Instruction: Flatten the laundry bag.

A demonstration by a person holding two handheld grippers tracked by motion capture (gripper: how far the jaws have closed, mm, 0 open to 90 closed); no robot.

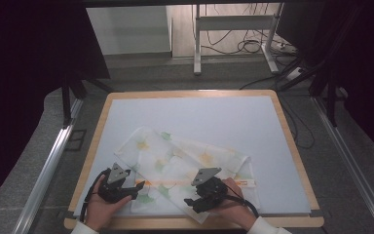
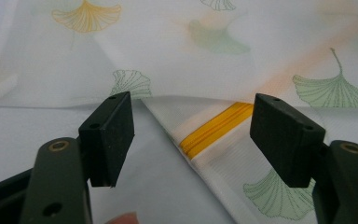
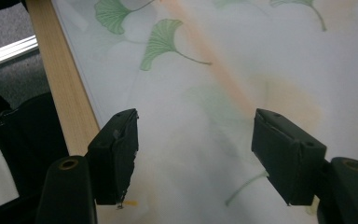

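A white cloth bag (image 1: 180, 163) printed with green and yellow ginkgo leaves lies flat on the pale mat near the table's front. A yellow zipper (image 2: 216, 129) runs along its near part. My left gripper (image 1: 137, 187) sits at the bag's front left edge, open, its jaws on either side of the zipper's end without touching it. My right gripper (image 1: 191, 201) hovers over the bag's front middle, jaws spread wide above the fabric (image 3: 200, 121), holding nothing.
The pale mat (image 1: 214, 119) covers a wooden table whose edge (image 3: 60, 79) runs close beside my right gripper. Metal rails flank the table. A white stand and loose cables (image 1: 246, 44) are on the floor beyond.
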